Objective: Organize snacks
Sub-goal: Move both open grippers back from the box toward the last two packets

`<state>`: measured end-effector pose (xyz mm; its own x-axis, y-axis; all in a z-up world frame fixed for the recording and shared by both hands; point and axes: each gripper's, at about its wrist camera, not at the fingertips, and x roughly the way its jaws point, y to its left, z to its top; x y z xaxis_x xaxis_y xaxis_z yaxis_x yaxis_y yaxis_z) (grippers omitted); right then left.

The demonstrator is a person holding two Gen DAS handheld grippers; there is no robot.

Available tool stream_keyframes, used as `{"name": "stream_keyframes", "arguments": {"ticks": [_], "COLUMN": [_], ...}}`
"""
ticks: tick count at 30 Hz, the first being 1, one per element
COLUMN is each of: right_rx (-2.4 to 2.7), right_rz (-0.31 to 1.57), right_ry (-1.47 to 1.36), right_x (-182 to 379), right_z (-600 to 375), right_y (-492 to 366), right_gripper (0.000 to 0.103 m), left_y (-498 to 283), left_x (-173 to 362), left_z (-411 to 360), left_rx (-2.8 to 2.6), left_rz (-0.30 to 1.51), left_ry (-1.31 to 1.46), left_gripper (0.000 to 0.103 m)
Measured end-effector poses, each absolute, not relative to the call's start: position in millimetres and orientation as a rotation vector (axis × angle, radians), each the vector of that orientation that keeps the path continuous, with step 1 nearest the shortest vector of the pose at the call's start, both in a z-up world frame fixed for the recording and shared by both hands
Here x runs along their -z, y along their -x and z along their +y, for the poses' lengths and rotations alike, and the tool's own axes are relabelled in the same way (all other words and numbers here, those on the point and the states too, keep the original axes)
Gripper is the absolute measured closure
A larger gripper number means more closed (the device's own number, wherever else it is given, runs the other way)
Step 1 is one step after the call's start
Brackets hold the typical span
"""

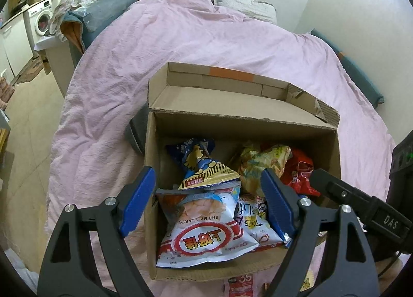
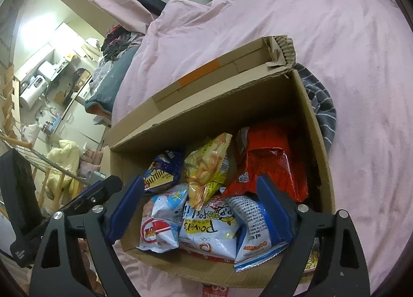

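Observation:
An open cardboard box [image 1: 242,122] [image 2: 206,113] stands on a pink bedspread and holds several snack bags. In the left wrist view my left gripper [image 1: 206,199] is open above the box's near end, over a white shrimp flakes bag [image 1: 204,232] and a blue cartoon bag [image 1: 204,165]. A yellow bag [image 1: 260,162] and a red bag [image 1: 299,175] lie further right. In the right wrist view my right gripper [image 2: 201,209] is open over a white Powers bag [image 2: 209,232], with a blue-and-white bag [image 2: 255,230] against its right finger [image 2: 273,206]. The yellow bag [image 2: 206,168] and the red bag [image 2: 268,165] lie beyond.
The pink bedspread [image 1: 180,46] covers the bed around the box. A striped grey cloth [image 2: 322,106] lies behind the box's right side. A loose red-and-white packet [image 1: 240,286] lies in front of the box. A pillow [image 1: 242,5] sits at the bed's head, and clutter and a washing machine [image 1: 41,18] stand at left.

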<state>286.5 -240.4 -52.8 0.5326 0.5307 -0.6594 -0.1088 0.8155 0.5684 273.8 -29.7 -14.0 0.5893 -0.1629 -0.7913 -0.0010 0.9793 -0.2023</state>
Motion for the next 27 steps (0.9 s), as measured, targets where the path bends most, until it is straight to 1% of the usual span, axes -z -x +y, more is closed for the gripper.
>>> {"name": "stream_keyframes", "arguments": {"ticks": [9, 13, 27], "right_rx": [-0.396, -0.385, -0.286], "right_rz": [0.931, 0.890, 0.899], "right_ry": [-0.489, -0.441, -0.374], "right_x": [47.5, 36.0, 27.7], "right_z": [-240.6, -244.0, -244.8], "right_y": [-281.5, -267.0, -223.6], "right_gripper": [0.012, 0.012, 0.012], "left_y": [-269.3, -260.4, -204.9], "left_x": [18.5, 15.5, 6.9], "left_z": [-25.5, -24.1, -18.4], "left_rx": [0.073, 0.070, 0.065], "left_rz": [0.949, 0.939, 0.924], "left_ry": [0.199, 0.196, 0.152], "left_gripper": [0.022, 0.022, 0.022]}}
